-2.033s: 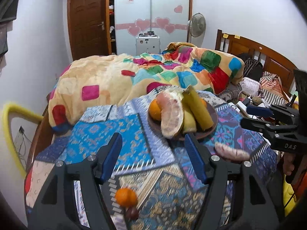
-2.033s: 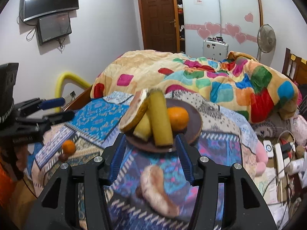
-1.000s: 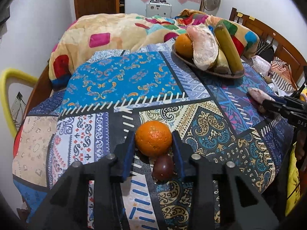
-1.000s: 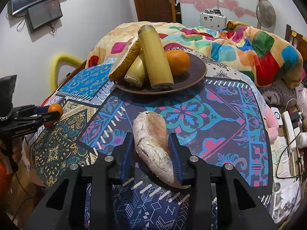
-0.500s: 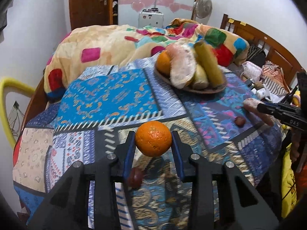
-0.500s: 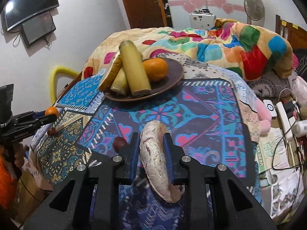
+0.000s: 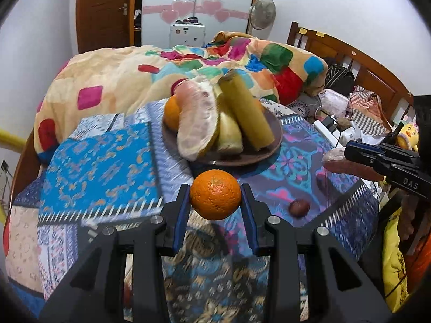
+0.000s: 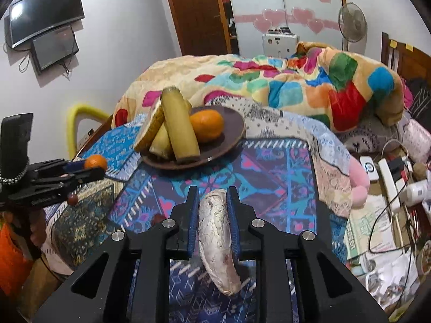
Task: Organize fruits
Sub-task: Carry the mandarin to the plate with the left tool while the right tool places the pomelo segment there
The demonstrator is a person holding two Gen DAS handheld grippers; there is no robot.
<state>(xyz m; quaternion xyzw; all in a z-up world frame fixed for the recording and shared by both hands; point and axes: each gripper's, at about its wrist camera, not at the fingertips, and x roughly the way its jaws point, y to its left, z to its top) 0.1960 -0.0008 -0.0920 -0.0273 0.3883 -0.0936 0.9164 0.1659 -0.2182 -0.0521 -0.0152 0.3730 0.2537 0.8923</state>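
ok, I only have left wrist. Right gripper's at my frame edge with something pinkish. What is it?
Observer: A peeled pomelo segment. In the right wrist view the right gripper is shut on it, and its lower end hangs free.
Operator: Anything under my left gripper? My own fingers block it.
Observer: Yes. A small dark fruit lies on the cloth, showing just beneath the left gripper, which holds the orange.
Operator: Room on the plate?
Observer: Probably. From the right wrist, the plate is bare to the right of the plated orange.
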